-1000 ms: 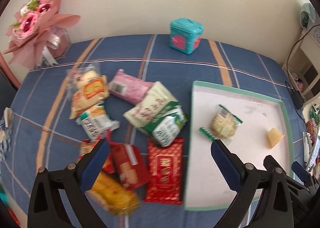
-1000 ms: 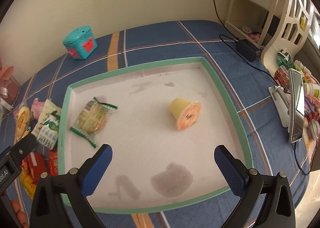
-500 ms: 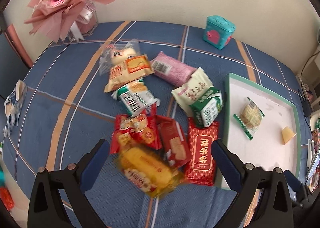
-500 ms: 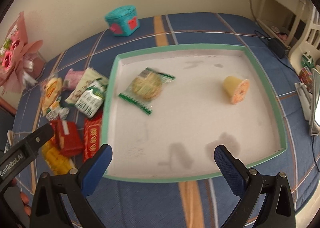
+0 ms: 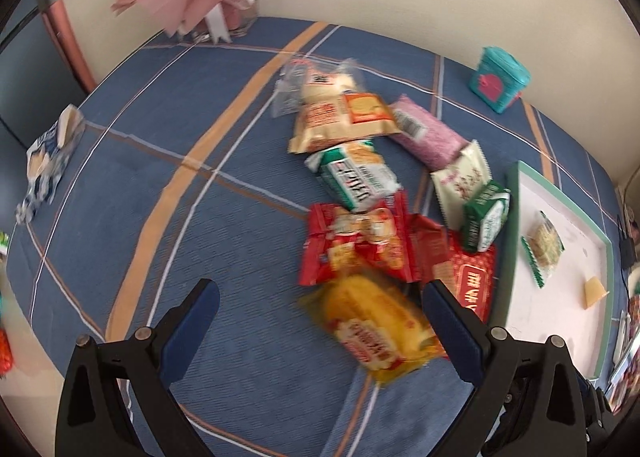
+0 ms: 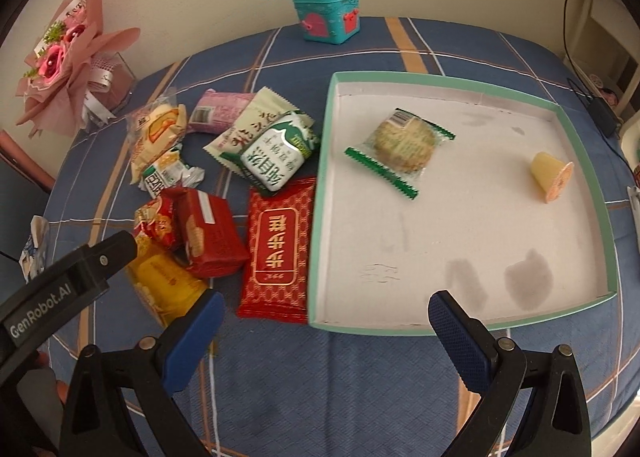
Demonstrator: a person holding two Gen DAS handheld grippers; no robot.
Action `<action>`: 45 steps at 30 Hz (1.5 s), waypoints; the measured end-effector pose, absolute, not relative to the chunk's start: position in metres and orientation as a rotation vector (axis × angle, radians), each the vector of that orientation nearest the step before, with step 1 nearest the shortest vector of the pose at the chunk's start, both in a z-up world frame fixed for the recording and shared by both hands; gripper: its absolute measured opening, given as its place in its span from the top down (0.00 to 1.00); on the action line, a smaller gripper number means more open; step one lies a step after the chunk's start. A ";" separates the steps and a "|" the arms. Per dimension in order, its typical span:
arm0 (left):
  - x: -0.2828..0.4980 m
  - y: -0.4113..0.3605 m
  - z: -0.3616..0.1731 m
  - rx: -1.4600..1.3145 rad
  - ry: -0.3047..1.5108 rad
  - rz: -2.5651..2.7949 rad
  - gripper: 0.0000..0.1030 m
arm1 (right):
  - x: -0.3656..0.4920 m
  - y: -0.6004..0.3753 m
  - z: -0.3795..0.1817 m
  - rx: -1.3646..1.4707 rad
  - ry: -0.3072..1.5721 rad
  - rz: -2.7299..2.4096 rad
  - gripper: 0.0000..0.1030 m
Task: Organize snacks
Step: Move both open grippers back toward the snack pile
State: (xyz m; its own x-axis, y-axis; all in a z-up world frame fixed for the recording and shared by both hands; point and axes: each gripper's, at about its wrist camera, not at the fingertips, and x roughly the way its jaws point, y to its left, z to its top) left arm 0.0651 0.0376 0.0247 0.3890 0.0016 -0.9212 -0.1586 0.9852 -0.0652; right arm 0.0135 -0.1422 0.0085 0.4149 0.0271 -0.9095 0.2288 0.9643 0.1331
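Note:
A pile of several snack packets lies on the blue plaid cloth left of a green-rimmed white tray (image 6: 476, 331). The tray holds a round cake in a green-edged wrapper (image 6: 402, 145) and a small jelly cup (image 6: 551, 176). The pile includes a yellow packet (image 5: 372, 331), red packets (image 5: 356, 243), a flat red packet (image 6: 278, 247), a green-white packet (image 6: 276, 159) and a pink packet (image 5: 426, 131). My left gripper (image 5: 320, 321) is open, low over the cloth, the yellow packet at its right finger. My right gripper (image 6: 326, 331) is open above the tray's near left corner.
A teal toy box (image 6: 326, 13) stands at the back by the wall. A pink flower bouquet (image 6: 68, 61) stands at the back left. A blue-white wrapper (image 5: 50, 155) lies at the cloth's left edge. Cables and shelves are at the right.
Both views have swung left. The left gripper now faces the cloth left of the pile, with the yellow packet nearer its right finger. The right gripper moved from over the tray toward its left edge.

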 end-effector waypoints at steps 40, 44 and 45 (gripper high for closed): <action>0.074 0.037 -0.032 -0.311 1.344 0.029 0.02 | 0.022 -0.131 -0.005 0.261 1.187 -0.065 0.07; 0.077 0.036 -0.039 -0.319 1.356 0.025 0.02 | 0.021 -0.134 -0.008 0.261 1.200 -0.078 0.07; 0.077 0.036 -0.040 -0.326 1.360 0.024 0.02 | 0.021 -0.135 -0.008 0.263 1.201 -0.082 0.07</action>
